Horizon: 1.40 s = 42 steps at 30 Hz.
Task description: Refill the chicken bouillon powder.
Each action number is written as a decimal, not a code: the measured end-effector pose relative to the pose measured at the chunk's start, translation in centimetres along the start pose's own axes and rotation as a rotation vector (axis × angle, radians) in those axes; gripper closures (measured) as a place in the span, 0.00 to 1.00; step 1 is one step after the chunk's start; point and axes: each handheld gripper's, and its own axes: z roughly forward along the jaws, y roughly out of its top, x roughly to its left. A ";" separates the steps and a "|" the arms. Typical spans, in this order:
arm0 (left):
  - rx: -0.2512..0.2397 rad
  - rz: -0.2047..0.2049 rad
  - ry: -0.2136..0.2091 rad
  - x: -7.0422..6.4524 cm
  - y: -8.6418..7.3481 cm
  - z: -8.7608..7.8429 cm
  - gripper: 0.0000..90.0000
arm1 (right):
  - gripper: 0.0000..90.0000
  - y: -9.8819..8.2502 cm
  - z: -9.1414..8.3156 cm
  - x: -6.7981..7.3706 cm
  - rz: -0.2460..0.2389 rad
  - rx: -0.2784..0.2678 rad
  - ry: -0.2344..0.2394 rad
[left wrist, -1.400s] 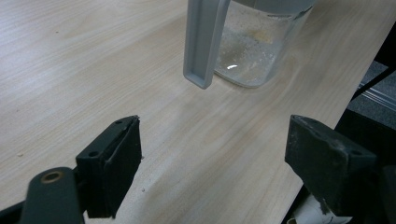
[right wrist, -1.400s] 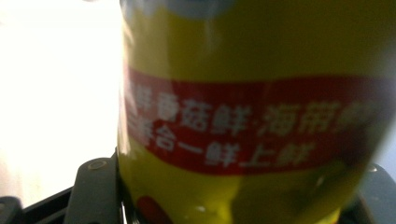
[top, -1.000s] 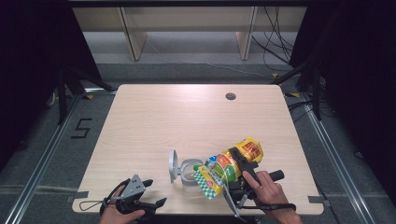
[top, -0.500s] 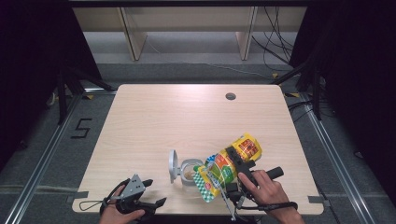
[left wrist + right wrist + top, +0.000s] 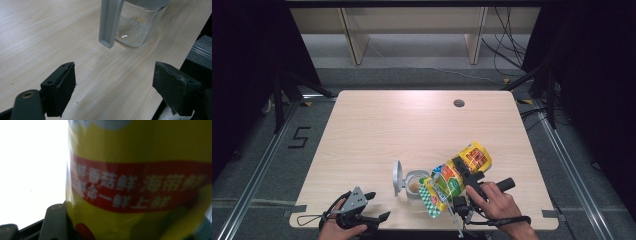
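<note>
R gripper (image 5: 460, 176) clamped round middle of yellow plastic food pouch w/ red band (image 5: 457, 177), jaws fairly wide bc pouch fat. Pouch tilted, green-checked end dipping over small clear plastic jar w/ grey flip lid (image 5: 412, 183) near front edge of pale wood table (image 5: 412, 125). L gripper (image 5: 369, 212) jaws wide open, holding nothing, parked near front left, aimed at jar. Imo pouch soft, crinkly, slippery, prob light; grip mid-body, squeeze gently or contents shift. Jar looks tippy.

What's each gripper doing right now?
Left gripper: open, holding nothing.
Right gripper: closed on the yellow seasoning pouch, tilted over the clear jar.
</note>
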 end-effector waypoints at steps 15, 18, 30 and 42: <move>-0.006 0.028 0.011 0.2 0.1 -0.1 0.20 | 0.45 0.0 0.1 -0.5 -0.074 -0.044 -0.045; -0.013 0.027 0.016 0.1 0.1 -0.1 0.20 | 0.45 0.0 0.0 -0.4 -0.057 -0.031 -0.033; -0.014 0.032 0.020 0.2 0.1 -0.1 0.20 | 0.45 0.2 0.0 -0.5 -0.092 -0.048 -0.054; 0.002 -0.003 0.031 0.1 0.0 -0.1 0.20 | 0.50 0.5 0.4 -0.4 -0.108 -0.053 -0.057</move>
